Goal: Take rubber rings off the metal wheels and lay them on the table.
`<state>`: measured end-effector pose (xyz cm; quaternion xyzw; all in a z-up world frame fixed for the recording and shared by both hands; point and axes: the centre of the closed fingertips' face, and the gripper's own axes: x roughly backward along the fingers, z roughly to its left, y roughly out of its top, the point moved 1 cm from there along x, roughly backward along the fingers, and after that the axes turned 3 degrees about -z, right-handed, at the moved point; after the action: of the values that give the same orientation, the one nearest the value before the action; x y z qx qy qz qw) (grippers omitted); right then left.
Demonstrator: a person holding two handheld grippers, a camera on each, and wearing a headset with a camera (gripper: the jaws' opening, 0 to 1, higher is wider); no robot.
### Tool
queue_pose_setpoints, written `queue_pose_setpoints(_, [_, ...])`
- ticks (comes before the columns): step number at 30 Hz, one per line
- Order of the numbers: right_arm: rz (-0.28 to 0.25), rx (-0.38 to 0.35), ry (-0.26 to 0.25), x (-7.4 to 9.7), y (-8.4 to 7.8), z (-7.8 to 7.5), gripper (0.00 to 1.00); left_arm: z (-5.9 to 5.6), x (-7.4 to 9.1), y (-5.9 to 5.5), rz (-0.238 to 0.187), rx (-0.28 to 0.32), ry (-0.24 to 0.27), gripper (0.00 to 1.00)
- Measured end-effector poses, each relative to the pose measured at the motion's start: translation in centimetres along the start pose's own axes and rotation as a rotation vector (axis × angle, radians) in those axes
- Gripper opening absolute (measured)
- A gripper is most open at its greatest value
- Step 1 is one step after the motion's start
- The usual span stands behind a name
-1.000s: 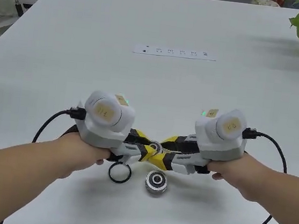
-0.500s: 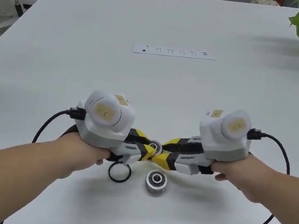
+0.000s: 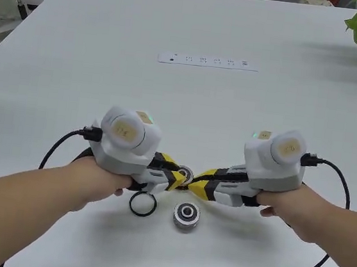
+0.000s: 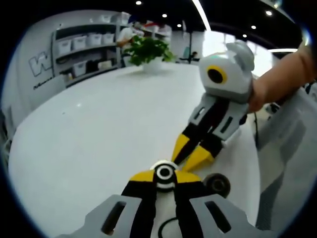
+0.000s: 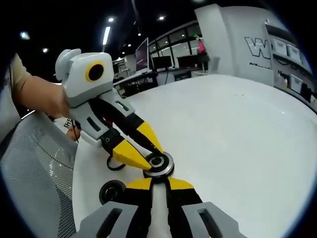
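1. The left gripper (image 3: 175,175) comes at the wheel (image 3: 185,172) from its left side, held about level and low over the bench (image 3: 111,48). Its fingers are clamped on the wheel.
2. The right gripper (image 3: 196,186) points at the wheel from the other side, so the two are pretty much nose to nose. Its fingers are pulled together with the tips right at the wheel's rim. Can't tell if they're pinching anything.
3. The left hand (image 3: 95,182) and right hand (image 3: 292,208) each wrap a gripper body, with the forearms angling in toward the wheel.
4. One ring (image 3: 143,204) lies flat on the bench, just nearer the person than the wheel and under the left gripper.
5. A second wheel (image 3: 186,215) sits on the bench just beside that ring, on the near side of the wheel.
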<state>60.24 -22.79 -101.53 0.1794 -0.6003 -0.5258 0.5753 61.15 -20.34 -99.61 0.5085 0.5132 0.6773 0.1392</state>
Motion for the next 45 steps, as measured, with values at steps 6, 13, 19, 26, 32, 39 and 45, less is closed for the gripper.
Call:
queue_pose_setpoints(6, [-0.001,-0.012,0.004,-0.1,0.1,0.0,0.04,0.0,0.0,0.0,0.001,0.003,0.004,0.13])
queue_pose_setpoints(13, [-0.019,-0.098,0.001,0.1,0.1,0.0,0.01,0.1,0.0,0.0,0.002,-0.001,0.01,0.13])
queue_pose_setpoints(19, [-0.054,-0.209,0.0,0.4,0.4,-0.3,0.0,0.2,0.0,0.0,0.002,-0.004,0.019,0.13])
queue_pose_setpoints(26, [-0.115,-0.327,-0.005,0.9,1.0,-0.2,0.0,0.3,0.0,0.0,0.003,-0.001,0.02,0.12])
queue_pose_setpoints(32, [-0.145,-0.399,-0.01,1.0,1.4,0.1,0.0,0.3,-0.1,0.0,0.007,0.01,0.022,0.12])
queue_pose_setpoints(39, [-0.164,-0.429,-0.006,1.2,1.5,-0.3,0.0,0.3,-0.1,0.0,0.013,0.014,0.037,0.12])
queue_pose_setpoints(45, [-0.163,-0.423,0.004,1.1,1.6,-0.4,0.0,0.3,-0.2,0.0,0.021,0.006,0.041,0.11])
